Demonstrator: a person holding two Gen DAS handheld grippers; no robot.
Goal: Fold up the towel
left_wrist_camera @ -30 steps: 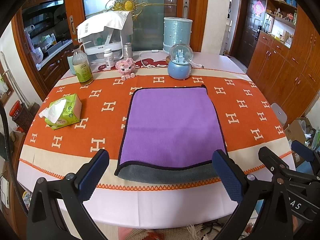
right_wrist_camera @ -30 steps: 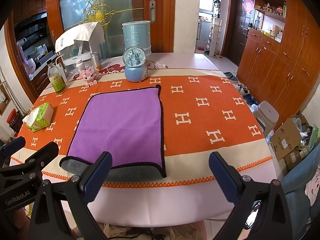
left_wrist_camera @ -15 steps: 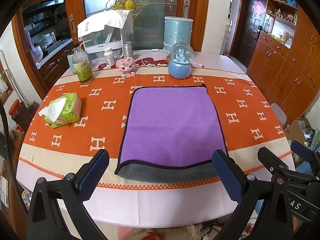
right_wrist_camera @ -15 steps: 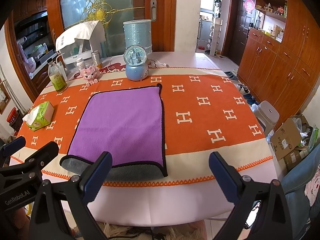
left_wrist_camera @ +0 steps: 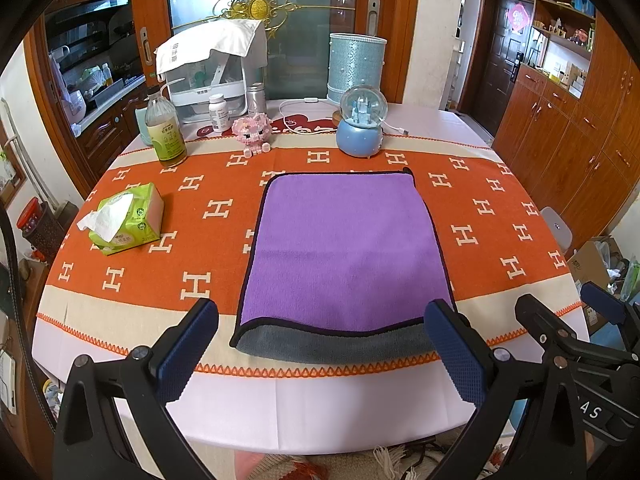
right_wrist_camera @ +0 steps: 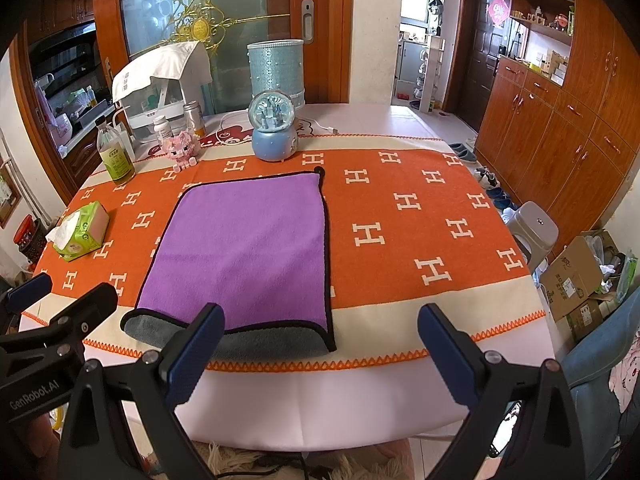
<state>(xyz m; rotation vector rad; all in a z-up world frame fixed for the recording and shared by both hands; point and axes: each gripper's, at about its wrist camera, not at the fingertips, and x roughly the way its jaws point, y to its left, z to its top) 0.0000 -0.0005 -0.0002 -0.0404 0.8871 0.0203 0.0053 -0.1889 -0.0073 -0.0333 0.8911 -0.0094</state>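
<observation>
Left gripper [left_wrist_camera: 320, 354] hovered level off table's near edge, jaws spread wide, holding nothing. Right gripper [right_wrist_camera: 320, 354] same pose alongside, wide open, empty. Purple rectangular microfibre towel with grey underside [left_wrist_camera: 344, 256] lay folded on orange H-patterned tablecloth [left_wrist_camera: 492, 220], grey near edge exposed. Right view alone showed grey plastic stool [right_wrist_camera: 534, 226] fully.

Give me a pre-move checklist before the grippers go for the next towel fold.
1. Left gripper open, empty: ok.
2. Right gripper open, empty: ok.
3. Towel flat, purple layer over grey: ok.
4. Near layers aligned: not ok, grey strip sticks out.
5. Tissue pack apart from towel: ok.
6. Snow globe apart from the far edge: ok, but close.
</observation>
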